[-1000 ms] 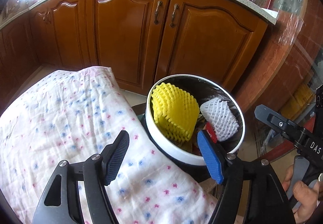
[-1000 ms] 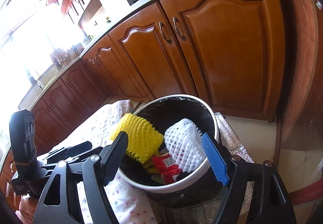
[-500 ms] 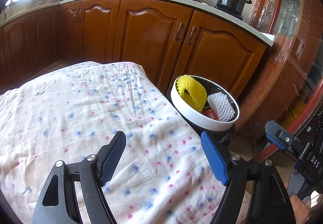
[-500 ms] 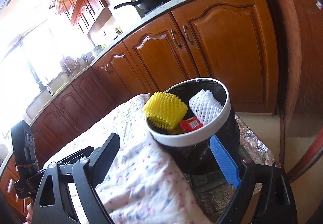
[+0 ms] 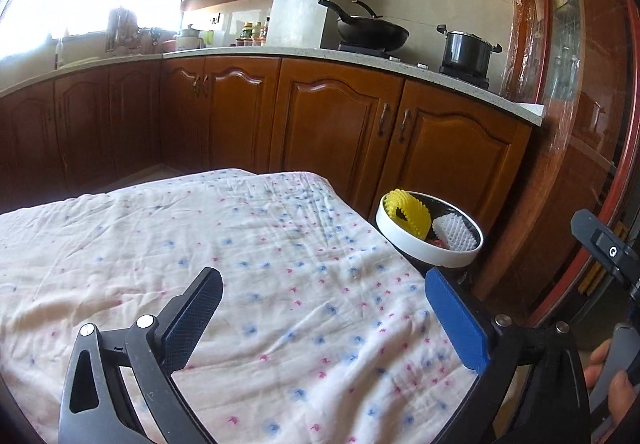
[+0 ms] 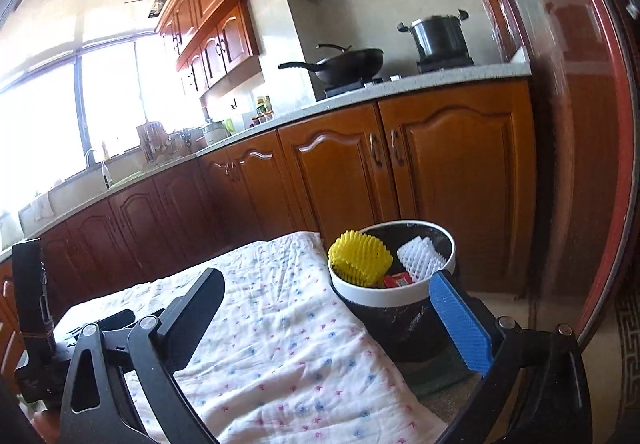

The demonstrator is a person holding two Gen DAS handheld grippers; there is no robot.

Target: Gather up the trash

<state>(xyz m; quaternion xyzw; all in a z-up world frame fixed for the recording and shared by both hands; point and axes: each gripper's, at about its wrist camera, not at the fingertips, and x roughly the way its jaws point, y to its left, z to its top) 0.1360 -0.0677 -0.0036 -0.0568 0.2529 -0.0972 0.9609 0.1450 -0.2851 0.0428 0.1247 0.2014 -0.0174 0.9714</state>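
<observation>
A white-rimmed black trash bin [image 5: 440, 259] [image 6: 384, 294] stands at the right end of the cloth-covered table. In it lie a yellow foam net [image 5: 410, 212] [image 6: 360, 254], a white foam net [image 5: 454, 232] [image 6: 420, 258] and a red wrapper [image 6: 397, 279]. My left gripper [image 5: 320, 308] is open and empty above the cloth, well back from the bin. My right gripper [image 6: 326, 308] is open and empty, its blue finger beside the bin's near side.
The table wears a white cloth with blue and pink dots [image 5: 200, 264] [image 6: 288, 340]. Wooden kitchen cabinets [image 5: 340, 124] run behind, with a wok [image 5: 372, 30] and a pot [image 5: 466, 50] on the counter. A red door frame [image 6: 600, 164] stands at right.
Both grippers have pulled back and up from the bin, which now looks smaller and farther. More of the cloth and kitchen shows. Both stay open and empty.
</observation>
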